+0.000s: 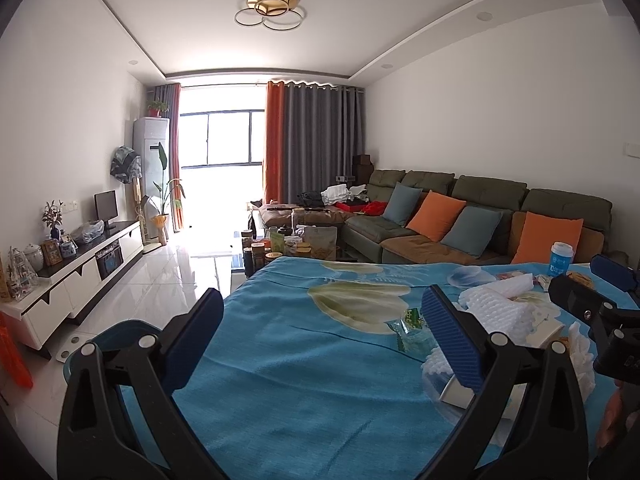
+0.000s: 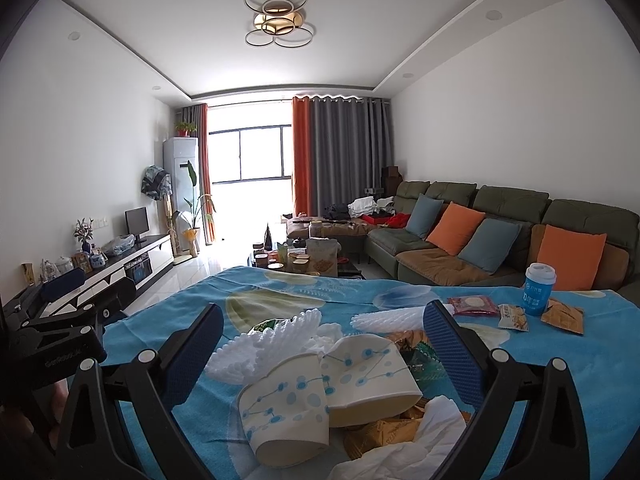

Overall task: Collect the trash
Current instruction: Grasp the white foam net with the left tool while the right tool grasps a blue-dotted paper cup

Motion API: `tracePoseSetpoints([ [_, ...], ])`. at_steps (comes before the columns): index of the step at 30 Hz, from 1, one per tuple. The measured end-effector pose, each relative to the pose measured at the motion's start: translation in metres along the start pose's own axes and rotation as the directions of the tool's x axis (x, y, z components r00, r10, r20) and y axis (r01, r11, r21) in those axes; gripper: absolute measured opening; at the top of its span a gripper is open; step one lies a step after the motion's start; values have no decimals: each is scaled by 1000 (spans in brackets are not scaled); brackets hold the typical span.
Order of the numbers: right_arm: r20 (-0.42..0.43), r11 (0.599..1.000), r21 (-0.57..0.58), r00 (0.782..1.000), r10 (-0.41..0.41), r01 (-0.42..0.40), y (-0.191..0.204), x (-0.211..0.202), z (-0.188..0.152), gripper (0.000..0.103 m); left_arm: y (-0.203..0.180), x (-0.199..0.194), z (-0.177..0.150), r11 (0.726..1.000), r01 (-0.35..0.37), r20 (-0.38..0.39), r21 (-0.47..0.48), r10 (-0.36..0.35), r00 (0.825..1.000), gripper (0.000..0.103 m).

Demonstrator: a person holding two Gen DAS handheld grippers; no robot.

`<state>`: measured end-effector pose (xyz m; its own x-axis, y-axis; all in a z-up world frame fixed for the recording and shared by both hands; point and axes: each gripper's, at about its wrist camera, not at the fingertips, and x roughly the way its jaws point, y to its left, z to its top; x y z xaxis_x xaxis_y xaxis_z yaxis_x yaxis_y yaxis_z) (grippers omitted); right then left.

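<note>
Paper cups (image 2: 320,392): two, white with blue dot print, crushed and lying on their sides on the counter (image 2: 560,392), which is covered by a blue floral cloth. Position: directly between the fingers of the right tool (image 2: 320,356), at its 12 o'clock and close in. Long axes run roughly 7-to-1 o'clock for the nearer cup, mouth toward the camera; the second cup overlaps it at 2 o'clock.

Right tool: jaws spread wide, nothing held, both blue pads clear of the cups.

Foam netting (image 2: 276,340): white, heaped just behind the cups at 11 o'clock; a second roll lies at 1 o'clock. Tissue (image 2: 416,436) and yellow-brown wrappers touch the cups at 4 to 5 o'clock.

Snack packets (image 2: 512,318) and a blue lidded cup (image 2: 538,290), upright: well apart at 2 o'clock, near the counter's far edge.

Left tool (image 1: 320,340): jaws also spread wide, empty, over bare cloth. The pile lies at its 3 o'clock, behind its right finger; a green wrapper (image 1: 412,330) sits just inside that finger. A teal bin (image 1: 116,340), partly hidden, shows below the counter at its 9 o'clock.

Assessment: the right tool is the nearer and already straddles the cups; closing across the nearer cup's short axis looks the likely grasp. Crushed walls may fold further and slip.
</note>
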<state>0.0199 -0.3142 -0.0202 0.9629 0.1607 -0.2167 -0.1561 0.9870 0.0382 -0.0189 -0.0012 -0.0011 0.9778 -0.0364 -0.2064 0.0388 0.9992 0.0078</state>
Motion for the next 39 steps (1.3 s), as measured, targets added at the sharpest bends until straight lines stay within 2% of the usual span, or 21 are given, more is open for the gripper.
tracePoseSetpoints([
  [6,-35,999,36,999,7,-6,-8,4,0,97,-9,5,-5,996,89,-34,26,-88,996,98],
  [13,-153,994,107,988,9,7,-35,23,-8,96,-34,12,-19,964,251,-95,87,-243,965,98],
  [15,-193,989,150,981,34,-5,-44,29,-12,92,-42,14,-24,950,291,-115,113,-279,954,98],
  [17,-234,984,177,971,50,-8,-51,36,-17,83,-51,16,-29,936,323,-131,141,-306,943,98],
  [18,-253,983,184,966,55,-7,-54,40,-19,80,-55,18,-31,930,333,-139,155,-314,939,95],
  [19,-269,983,186,962,56,-5,-56,42,-21,76,-59,21,-33,922,351,-150,162,-328,933,89],
  [23,-304,977,211,948,90,-25,-63,48,-27,72,-67,40,-36,898,410,-213,159,-375,902,69],
  [26,-329,968,247,935,129,-47,-71,51,-31,70,-71,53,-38,881,447,-250,155,-403,881,49],
  [28,-341,964,260,929,146,-56,-76,54,-32,70,-73,58,-38,871,470,-267,143,-424,866,31],
  [31,-361,958,273,914,185,-86,-78,61,-32,68,-70,64,-37,860,497,-284,116,-451,846,15],
  [33,-373,954,277,903,213,-111,-77,65,-31,62,-66,63,-35,859,502,-285,101,-459,842,13],
  [37,-396,955,260,886,241,-144,-73,71,-29,33,-60,63,-30,860,505,-272,77,-469,840,12],
  [39,-388,954,256,888,248,-155,-70,69,-27,30,-56,61,-27,862,502,-260,71,-470,844,12],
])
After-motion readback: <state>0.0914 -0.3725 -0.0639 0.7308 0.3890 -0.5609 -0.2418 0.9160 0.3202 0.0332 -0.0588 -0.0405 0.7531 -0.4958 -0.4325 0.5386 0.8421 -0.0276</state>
